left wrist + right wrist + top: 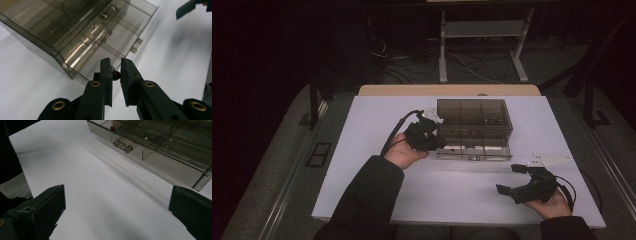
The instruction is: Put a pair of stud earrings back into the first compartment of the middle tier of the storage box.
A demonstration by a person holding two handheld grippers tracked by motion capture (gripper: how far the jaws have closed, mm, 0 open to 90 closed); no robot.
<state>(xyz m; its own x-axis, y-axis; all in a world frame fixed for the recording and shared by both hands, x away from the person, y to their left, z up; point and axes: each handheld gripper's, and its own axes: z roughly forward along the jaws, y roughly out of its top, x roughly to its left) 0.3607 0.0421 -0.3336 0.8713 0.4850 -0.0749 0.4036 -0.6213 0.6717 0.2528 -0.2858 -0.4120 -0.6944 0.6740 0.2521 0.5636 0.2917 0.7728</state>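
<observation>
1. I take the smoky clear plastic drawer box [473, 122] as my landmark; it sits on the white table [362, 165], toward the far side, with its lower drawer [472, 150] pulled out toward me.
2. My left gripper [438, 140] is at the box's near left corner, just over the open drawer's left end.
3. In the left gripper view, its jaws stand narrow and pinch a small dark red bead [116, 75] with a bit of thin wire on it, held between the pads near the tips.
4. That bead hangs just in front of the open drawer's edge, above the table, not touching the box.
5. From the right gripper view I see the same red bead [112, 128] at the far end of the drawer's front wall.
6. The drawer's clear handle [122, 146] sticks out from the middle of that front wall.
7. My right gripper [512, 180] rests well apart from the box, near the table's near right corner, jaws wide and holding nothing.
8. Inside the box, thin dividers [482, 112] split the top into compartments; I cannot tell what lies in them.
</observation>
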